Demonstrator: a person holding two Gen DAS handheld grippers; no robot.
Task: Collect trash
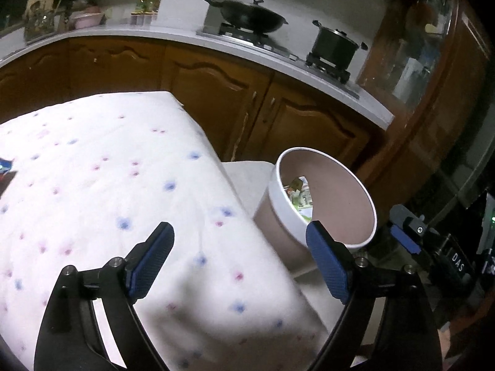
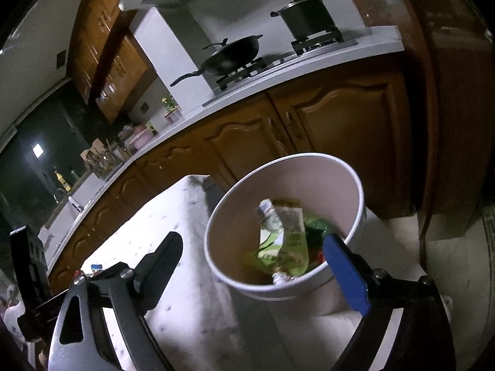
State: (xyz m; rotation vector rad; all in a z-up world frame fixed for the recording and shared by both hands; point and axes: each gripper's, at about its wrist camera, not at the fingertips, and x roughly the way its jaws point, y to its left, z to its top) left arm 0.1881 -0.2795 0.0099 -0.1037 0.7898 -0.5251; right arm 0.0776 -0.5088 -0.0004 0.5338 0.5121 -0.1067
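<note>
A round waste bin (image 2: 340,185), white outside with a white rim and a dull pinkish-brown inner wall, stands on the pale floor just beside the corner of a table draped in a white cloth (image 1: 102,167) dotted with pink and blue. Inside the bin lie crumpled wrappers (image 2: 284,232): a pale green and yellow printed packet, a rolled grey-white one and a darker green scrap, all somewhat blurred. The left gripper (image 1: 239,259), its blue-padded jaws spread wide and empty, hangs over the table's corner with its right pad in front of the bin's rim. The right gripper (image 2: 252,262), jaws likewise released and holding nothing, frames the bin's near rim from above. Behind, a black wok (image 1: 250,15) and a lidded dark pot (image 1: 334,44) sit on a stove set in a white counter above brown wooden cabinets (image 1: 216,92).
</note>
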